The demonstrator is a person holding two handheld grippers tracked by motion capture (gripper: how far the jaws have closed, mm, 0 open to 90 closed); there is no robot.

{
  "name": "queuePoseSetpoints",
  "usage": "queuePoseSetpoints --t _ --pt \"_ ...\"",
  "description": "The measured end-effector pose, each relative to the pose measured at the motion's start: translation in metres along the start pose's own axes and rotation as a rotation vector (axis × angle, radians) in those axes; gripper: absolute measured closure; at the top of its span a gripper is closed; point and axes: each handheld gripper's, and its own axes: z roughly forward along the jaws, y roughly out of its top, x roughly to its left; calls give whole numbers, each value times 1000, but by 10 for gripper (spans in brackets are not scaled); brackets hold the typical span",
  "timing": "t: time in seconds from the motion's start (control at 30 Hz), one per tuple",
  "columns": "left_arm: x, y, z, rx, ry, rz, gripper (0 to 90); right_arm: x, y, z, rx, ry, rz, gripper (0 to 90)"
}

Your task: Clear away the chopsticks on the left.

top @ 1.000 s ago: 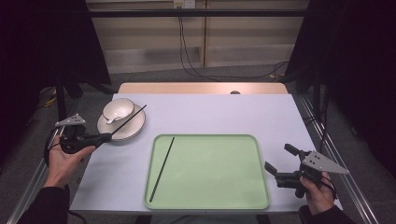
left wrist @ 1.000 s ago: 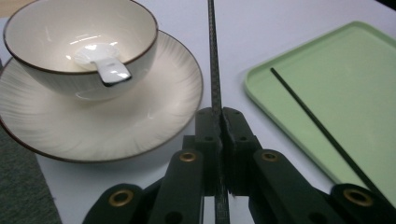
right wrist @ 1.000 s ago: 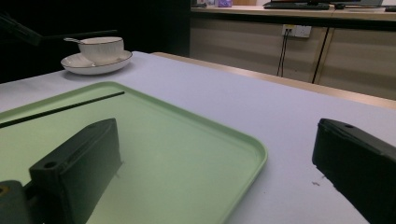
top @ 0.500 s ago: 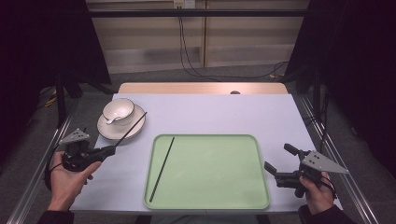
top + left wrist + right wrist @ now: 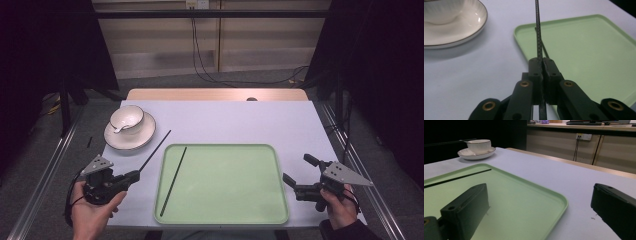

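Nearest, left gripper (image 5: 131, 176): jaws pressed together on one end of a thin black textured chopstick (image 5: 154, 150), which juts out over the white counter (image 5: 240, 122) toward the plate, just beside the tray's left rim.
Right gripper (image 5: 296, 174): jaws spread wide with nothing between them, hovering at the tray's right edge.
Pale green rounded plastic tray (image 5: 230, 210): lies mid-counter; a second thin black chopstick (image 5: 173, 180) rests inside along its left side, slanting away.
Handling, as I judge it: the held stick looks light, stiff and narrow, so it can pivot or slip between flat pads; a hold nearer the middle would steady it, while the end grip leaves the tip free to swing.
Farthest, cream saucer with dark rim (image 5: 131, 138): carries a white ribbed cup (image 5: 127, 118), well clear of the tray.
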Motion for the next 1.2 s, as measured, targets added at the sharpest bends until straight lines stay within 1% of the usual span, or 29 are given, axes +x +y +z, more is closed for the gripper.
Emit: queuePoseSetpoints --t 0.07,0.1,0.13,0.17,0.2,0.23,0.3,0.33,0.4,0.47,0.53,0.6,0.67,0.7,0.73,0.77,0.8,0.87,0.9,0.93,1.0,1.03,1.1,1.13,1.17,1.2 --pt "-4 -2 7 9 -14 -20 860 0 0 0 0 2 0 11" --pt "-7 -3 11 21 -11 -20 860 0 0 0 1 2 1 11" --pt "-10 -4 15 29 -14 -26 860 -1 0 0 1 3 -1 10" --pt "-12 -5 19 41 -18 -23 860 0 0 0 -1 4 -1 11" --pt "-14 -6 22 53 -7 -23 860 0 0 0 0 3 -2 10" --pt "-16 -6 26 54 -6 -34 860 0 0 0 0 5 0 10" --pt "-19 -7 32 77 -6 -46 860 -1 0 0 0 3 -1 10" --pt "-21 -7 35 81 6 -42 860 0 0 0 0 7 2 11" --pt "-27 -7 41 79 8 -55 860 0 0 0 1 6 2 11" --pt "-33 -6 46 90 23 -53 860 0 0 0 -1 5 0 10" --pt "-38 -4 52 106 26 -57 860 0 0 0 0 3 3 11" --pt "-44 -1 56 94 27 -65 860 0 0 0 -1 4 -2 10" --pt "-50 2 59 111 20 -45 860 0 0 1 1 4 -2 11" --pt "-52 3 61 117 22 -42 860 0 0 1 0 3 -3 11" --pt "-54 2 64 117 22 -48 860 0 0 0 2 1 -2 11" --pt "-55 2 66 119 22 -47 860 0 0 0 3 5 -2 11" --pt "-56 -1 69 121 31 -52 860 0 0 0 1 8 0 11" --pt "-57 -5 73 136 28 -62 860 0 0 1 0 9 -2 11" --pt "-57 -7 75 138 41 -66 860 0 0 0 3 9 -1 11" --pt "-57 -10 77 140 48 -70 860 0 0 1 3 4 -5 11" --pt "-57 -14 80 159 58 -80 860 0 0 0 5 9 -7 11" --pt "-56 -16 83 164 66 -78 860 0 0 0 5 10 -5 11" --pt "-58 -18 86 179 59 -87 860 0 0 0 7 11 -6 11" --pt "-59 -19 87 178 64 -84 859 0 0 0 7 13 -6 11" --pt "-60 -19 88 192 65 -71 860 1 0 1 3 12 -3 11" --pt "-62 -19 89 186 62 -76 859 1 0 1 5 12 -2 11"
